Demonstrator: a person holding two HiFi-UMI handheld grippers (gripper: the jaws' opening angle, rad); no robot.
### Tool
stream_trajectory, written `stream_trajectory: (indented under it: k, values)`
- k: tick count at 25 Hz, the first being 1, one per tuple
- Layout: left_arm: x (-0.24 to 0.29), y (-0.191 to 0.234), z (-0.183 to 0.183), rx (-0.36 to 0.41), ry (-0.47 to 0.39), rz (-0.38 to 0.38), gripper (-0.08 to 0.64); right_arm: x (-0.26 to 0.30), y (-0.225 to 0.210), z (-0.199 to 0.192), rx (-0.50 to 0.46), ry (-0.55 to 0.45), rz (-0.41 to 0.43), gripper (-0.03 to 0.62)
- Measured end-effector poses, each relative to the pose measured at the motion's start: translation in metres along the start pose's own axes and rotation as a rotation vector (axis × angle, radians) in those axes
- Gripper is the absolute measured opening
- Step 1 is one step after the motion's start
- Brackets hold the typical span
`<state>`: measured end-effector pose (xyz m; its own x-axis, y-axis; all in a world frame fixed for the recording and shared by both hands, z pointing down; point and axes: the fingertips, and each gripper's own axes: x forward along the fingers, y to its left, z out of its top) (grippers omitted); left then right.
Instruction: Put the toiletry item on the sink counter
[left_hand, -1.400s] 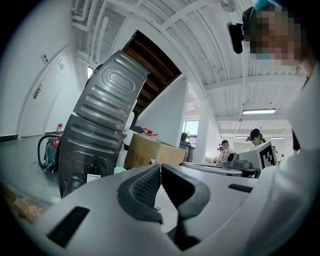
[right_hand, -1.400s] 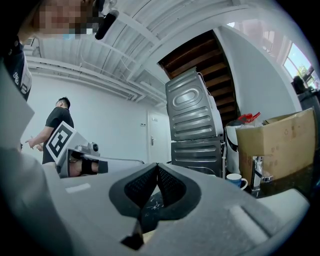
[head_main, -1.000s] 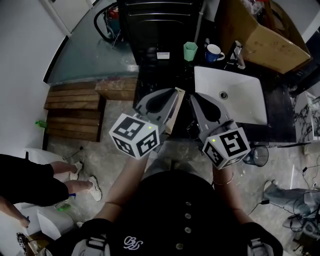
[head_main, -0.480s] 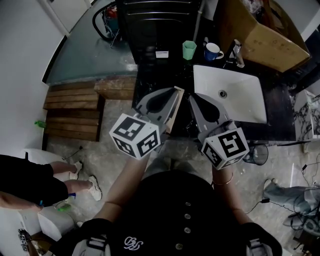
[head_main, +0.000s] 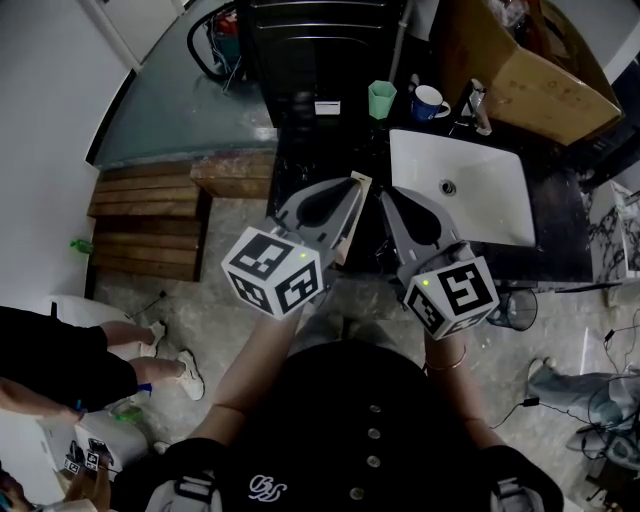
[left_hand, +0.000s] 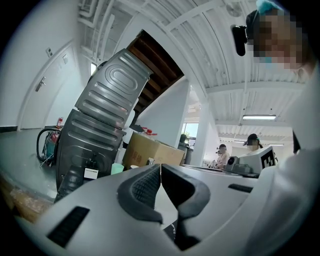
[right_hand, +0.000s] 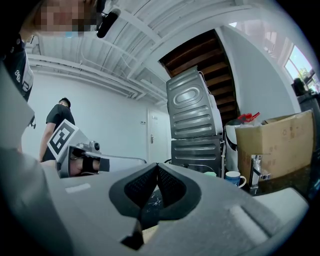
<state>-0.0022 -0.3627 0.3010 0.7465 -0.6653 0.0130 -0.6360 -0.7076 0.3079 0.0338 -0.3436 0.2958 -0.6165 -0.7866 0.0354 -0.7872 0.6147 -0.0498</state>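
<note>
The left tool (head_main: 356, 182) clamps the beige toiletry item (head_main: 348, 225).

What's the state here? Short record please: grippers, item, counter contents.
left gripper: jaws shut on tan flat pack, which hangs below their tips
right gripper: jaws shut, nothing between them
pack location: in the air, not yet on the dark counter
at the counter's back: green cup, blue mug, faucet
white sink: holds nothing visible
task status: pack not set down
</note>
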Motion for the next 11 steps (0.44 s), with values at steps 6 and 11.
stream_trajectory:
  k: [6,11]
  values:
    - [-0.0030,0.0015,-0.0021,0.001,0.006,0.006,0.015,-0.0009,0.0031,-0.0035,0.003,0.005,0.003,0.005]
    - [-0.0045,-0.0018,-0.0049,-0.002,0.011,0.005,0.015,-0.0049,0.0035,-0.0044,0.001,0.010,-0.003,0.005]
